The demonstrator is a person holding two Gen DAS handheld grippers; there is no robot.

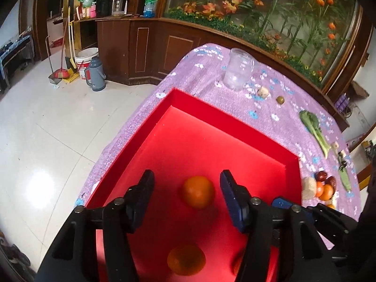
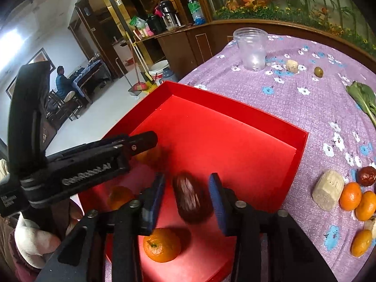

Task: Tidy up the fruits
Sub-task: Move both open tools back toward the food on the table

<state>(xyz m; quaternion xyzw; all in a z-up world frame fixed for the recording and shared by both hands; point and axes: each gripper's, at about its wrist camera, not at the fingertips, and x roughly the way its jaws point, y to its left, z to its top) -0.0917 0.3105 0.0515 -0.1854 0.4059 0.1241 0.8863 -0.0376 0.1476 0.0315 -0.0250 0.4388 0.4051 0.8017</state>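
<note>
- Left tongs [image 1: 186,191] parted over the red box [image 1: 235,119], gripping nothing; an orange [image 1: 198,191] lies between, frame centre.
- Right tongs [image 2: 186,193] parted, pads clear of a blurred brown date [image 2: 189,198], lower centre.

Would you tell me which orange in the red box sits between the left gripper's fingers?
The orange farther into the red box, between the left gripper's open fingers; another lies nearer the camera.

Blurred dark red date [image 2: 188,198] and three tangerines [image 2: 162,244] inside red tray [image 2: 235,117], more tangerines [image 2: 350,196] on cloth beside it
</note>
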